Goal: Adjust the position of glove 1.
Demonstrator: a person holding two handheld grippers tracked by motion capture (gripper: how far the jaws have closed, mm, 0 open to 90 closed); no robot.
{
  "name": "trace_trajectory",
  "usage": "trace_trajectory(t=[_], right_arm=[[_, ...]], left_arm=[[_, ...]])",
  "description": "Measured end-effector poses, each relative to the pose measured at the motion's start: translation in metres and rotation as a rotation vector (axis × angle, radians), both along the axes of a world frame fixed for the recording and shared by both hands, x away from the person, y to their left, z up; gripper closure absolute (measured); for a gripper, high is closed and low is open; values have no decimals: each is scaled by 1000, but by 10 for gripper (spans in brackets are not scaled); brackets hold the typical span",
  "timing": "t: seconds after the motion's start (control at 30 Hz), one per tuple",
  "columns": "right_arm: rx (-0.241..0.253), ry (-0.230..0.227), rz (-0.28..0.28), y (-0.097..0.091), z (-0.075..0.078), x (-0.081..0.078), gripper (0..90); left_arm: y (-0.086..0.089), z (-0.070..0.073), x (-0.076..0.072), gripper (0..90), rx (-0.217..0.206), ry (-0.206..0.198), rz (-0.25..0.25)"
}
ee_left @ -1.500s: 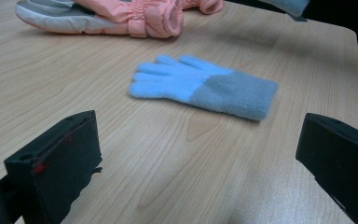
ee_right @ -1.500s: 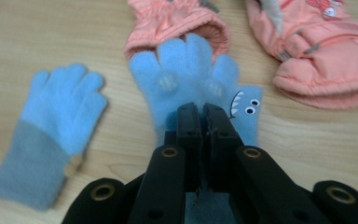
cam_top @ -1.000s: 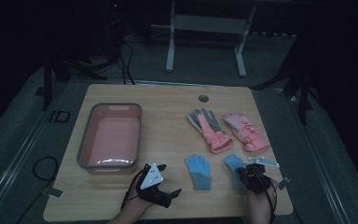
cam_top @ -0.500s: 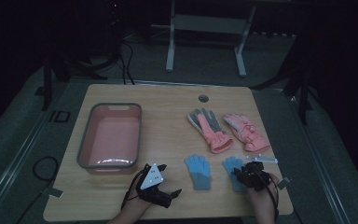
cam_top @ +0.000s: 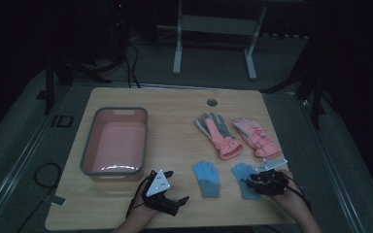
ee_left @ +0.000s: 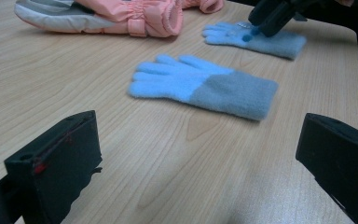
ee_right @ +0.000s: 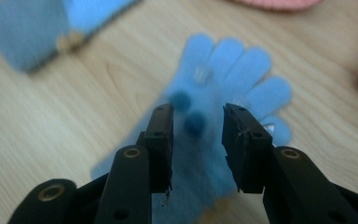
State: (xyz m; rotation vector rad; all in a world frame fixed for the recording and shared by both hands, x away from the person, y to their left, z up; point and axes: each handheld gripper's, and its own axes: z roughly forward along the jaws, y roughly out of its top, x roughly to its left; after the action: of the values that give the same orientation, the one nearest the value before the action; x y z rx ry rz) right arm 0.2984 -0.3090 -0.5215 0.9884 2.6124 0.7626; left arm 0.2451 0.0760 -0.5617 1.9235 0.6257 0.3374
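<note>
Blue glove [ee_right: 223,84] under right gripper [ee_right: 196,121]

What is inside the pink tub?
Nothing visible: the tub shows a bare pink floor in the high view, with only a light glare along its near edge. The near wall hides a thin strip of the floor just behind it.

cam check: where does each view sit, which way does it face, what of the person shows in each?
High view: above the person's side, looking forward and down on the table; both hands, left gripper and right gripper show.
Left gripper view: low over the table, facing a blue glove; its wide-open jaws show.
Right gripper view: looking down on the other blue glove; its parted jaws show.
Shared: both blue gloves, pink gloves.
</note>
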Motion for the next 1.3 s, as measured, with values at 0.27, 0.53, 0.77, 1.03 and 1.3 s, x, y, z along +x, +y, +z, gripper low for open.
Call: trace_trajectory(t=[0.27,0.53,0.77,1.03,1.3], right_arm=[[32,7,-4,-3,-13,3,618],[40,-26,-120,3,-15,-6,848],[93,-84,-174,18,23,-6,854],[103,-123,-91,59,57,-2,854],[128,-113,8,103,64,-4,853]], left_arm=[[0,0,-1,0,3,-5,-1],[0,0,-1,0,6,-8,-1],[0,0,0,0,4,-6,0],[0,0,-1,1,7,-10,0],[-1,0,-1,0,9,-15,-2]])
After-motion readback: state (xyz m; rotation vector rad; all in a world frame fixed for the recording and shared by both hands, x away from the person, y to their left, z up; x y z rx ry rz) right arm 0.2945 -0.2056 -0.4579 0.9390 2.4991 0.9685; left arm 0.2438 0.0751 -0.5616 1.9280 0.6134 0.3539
